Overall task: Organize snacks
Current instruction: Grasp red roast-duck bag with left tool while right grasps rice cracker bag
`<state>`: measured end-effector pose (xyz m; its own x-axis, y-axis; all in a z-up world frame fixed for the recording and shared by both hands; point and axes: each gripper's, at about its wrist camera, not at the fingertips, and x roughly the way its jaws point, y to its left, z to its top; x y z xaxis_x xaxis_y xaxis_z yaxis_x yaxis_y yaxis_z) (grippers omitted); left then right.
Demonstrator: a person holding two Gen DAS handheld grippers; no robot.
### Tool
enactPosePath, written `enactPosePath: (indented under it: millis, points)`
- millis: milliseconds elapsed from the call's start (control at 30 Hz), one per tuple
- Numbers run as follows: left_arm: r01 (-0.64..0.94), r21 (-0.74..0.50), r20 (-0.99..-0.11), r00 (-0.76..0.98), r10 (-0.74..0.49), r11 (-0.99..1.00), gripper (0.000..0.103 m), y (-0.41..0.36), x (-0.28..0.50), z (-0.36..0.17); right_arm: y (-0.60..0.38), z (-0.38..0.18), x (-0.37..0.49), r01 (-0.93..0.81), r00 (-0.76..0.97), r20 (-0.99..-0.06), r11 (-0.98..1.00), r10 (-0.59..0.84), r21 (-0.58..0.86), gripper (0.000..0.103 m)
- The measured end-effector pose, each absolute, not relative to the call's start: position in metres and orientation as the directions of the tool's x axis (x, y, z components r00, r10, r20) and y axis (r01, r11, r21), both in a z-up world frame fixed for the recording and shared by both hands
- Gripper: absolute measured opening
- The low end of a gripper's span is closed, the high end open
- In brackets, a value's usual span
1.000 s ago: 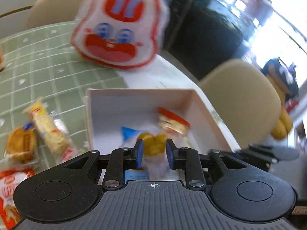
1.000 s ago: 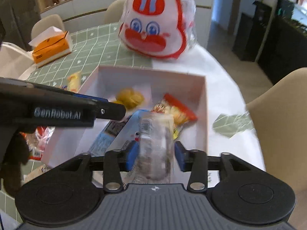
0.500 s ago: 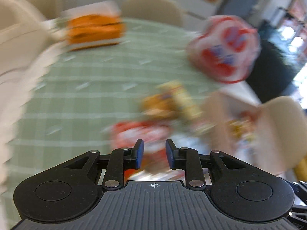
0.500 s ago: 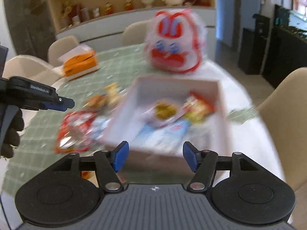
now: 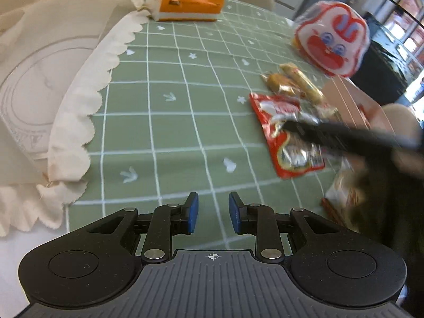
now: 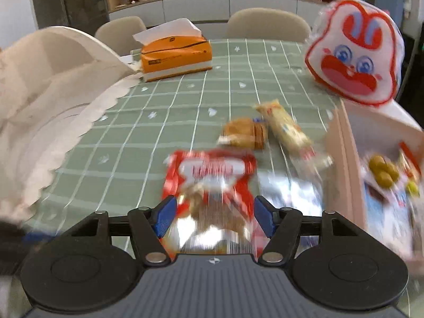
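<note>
Snack pouch [image 6: 212, 185], red foil, lower centre: light, crinkly, slippery; pinch flat edge. Right tool [image 6: 214, 218] just opening, spread, straddling it. Left tool [image 5: 213, 213] part-spread, empty over bench [image 5: 172, 111].

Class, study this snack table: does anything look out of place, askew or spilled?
Nothing is spilled or damaged. Three wrapped snacks lie askew on the green cloth outside the box: a red packet, a round cake and a long bar. The box already holds others.
</note>
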<state>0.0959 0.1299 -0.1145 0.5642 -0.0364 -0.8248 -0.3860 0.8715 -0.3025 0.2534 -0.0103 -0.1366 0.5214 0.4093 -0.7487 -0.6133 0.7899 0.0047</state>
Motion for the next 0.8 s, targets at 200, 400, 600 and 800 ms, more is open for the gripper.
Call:
enactPosePath:
  millis: [200, 400, 600, 800]
  points:
    - [-0.368, -0.396, -0.805, 0.58, -0.126, 0.841, 0.029, 0.139, 0.071, -0.114, 0.001, -0.144, 0.266, -0.554, 0.45, -0.805, 0.828, 0.386, 0.087, 0.064]
    - [-0.409, -0.449, -0.774, 0.623, -0.116, 0.795, 0.029, 0.161, 0.062, -0.116, -0.003, -0.142, 0.227, -0.584, 0.373, -0.814, 0.794, 0.445, 0.167, 0.059]
    - [-0.402, -0.455, -0.765, 0.634, -0.117, 0.795, 0.029, 0.163, 0.068, -0.113, -0.013, -0.137, 0.192, -0.619, 0.277, -0.819, 0.745, 0.503, 0.248, 0.059]
    - [-0.353, -0.416, -0.779, 0.614, -0.128, 0.838, 0.029, 0.147, 0.082, -0.114, -0.038, -0.12, 0.17, -0.574, 0.534, -0.771, 0.818, 0.347, -0.029, 0.071]
